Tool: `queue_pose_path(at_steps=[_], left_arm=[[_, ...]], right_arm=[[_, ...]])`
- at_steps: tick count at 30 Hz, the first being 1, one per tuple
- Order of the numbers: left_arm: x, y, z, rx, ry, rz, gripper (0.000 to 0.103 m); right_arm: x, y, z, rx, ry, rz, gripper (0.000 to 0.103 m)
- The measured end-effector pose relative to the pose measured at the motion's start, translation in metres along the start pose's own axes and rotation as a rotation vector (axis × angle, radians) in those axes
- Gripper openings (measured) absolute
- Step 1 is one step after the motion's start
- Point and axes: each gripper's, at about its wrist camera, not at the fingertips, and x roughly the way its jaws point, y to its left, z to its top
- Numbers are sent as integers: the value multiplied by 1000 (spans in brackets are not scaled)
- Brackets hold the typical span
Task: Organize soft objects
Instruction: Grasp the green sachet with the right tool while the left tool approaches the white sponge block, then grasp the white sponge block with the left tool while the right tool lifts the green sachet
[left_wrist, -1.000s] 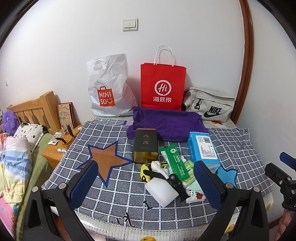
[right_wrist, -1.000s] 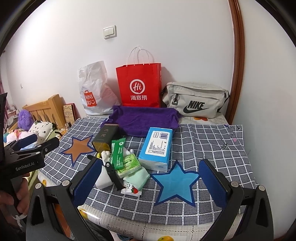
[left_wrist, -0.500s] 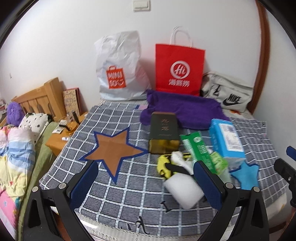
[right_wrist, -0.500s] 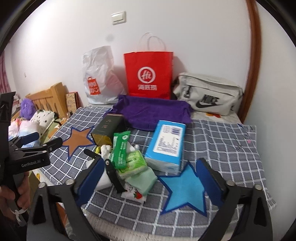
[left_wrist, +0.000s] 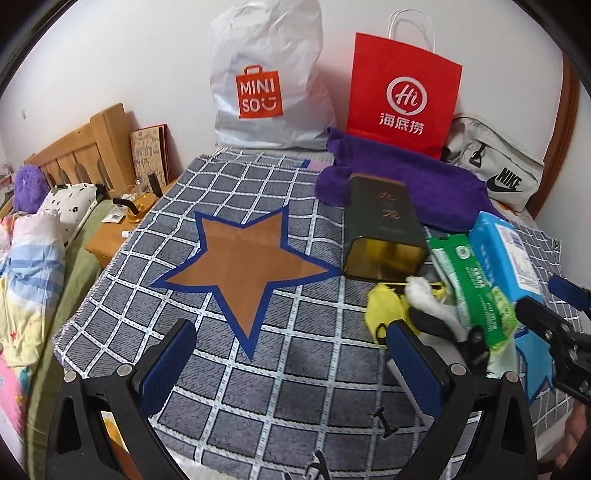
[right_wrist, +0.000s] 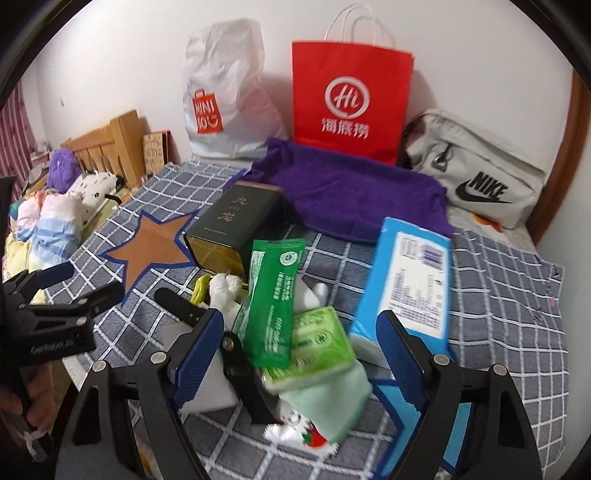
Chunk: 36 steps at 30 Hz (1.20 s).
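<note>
Presently noted right gripper (right_wrist: 299, 339) closing over heaped green tissue packs (right_wrist: 291, 325), pads not yet pressing. Left gripper (left_wrist: 291, 362) wide, empty, above brown star (left_wrist: 242, 264), likely the drop spot.

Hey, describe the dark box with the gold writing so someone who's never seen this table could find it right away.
Start at the red paper bag against the back wall; a purple towel lies in front of it. The dark green tin lies on its side at the towel's near left corner, beside the brown star. It is the only rigid, gold-bottomed box there.
</note>
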Motion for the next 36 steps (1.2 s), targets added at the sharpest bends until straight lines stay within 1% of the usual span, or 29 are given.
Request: queue_pose_path(at_steps=[3, 8, 12, 16, 20, 21, 22, 23, 25, 26, 28, 30, 36], left_arm=[[12, 6, 0, -8, 17, 9, 103], [28, 15, 2, -25, 43, 1, 103], [38, 20, 3, -37, 57, -18, 103], [44, 22, 5, -53, 69, -48, 103], [48, 22, 7, -51, 70, -58, 103], [49, 21, 7, -49, 72, -60, 103], [50, 21, 7, -48, 74, -61, 103], [51, 21, 7, -48, 75, -61, 103], [52, 20, 7, -48, 80, -57, 103], [52, 20, 6, -48, 84, -55, 103], [51, 19, 6, -48, 86, -50, 103], [49, 19, 6, -45, 85, -49, 103], [36, 13, 5, -29, 76, -46, 103]], right_arm=[[16, 7, 4, -12, 25, -28, 84], [43, 16, 9, -14, 66, -45, 84], [58, 22, 13, -39, 95, -76, 77], [70, 25, 15, -50, 120, -100, 77], [80, 25, 15, -44, 143, -93, 75], [82, 25, 15, -46, 149, -88, 71], [83, 25, 14, -48, 154, -82, 62], [84, 25, 14, -47, 159, -72, 57], [83, 22, 14, -32, 150, -47, 43], [80, 19, 15, -14, 138, -31, 40], [75, 13, 17, 18, 126, -1, 36], [67, 5, 19, 49, 95, 13, 34], [46, -16, 21, 109, 43, 57, 31]])
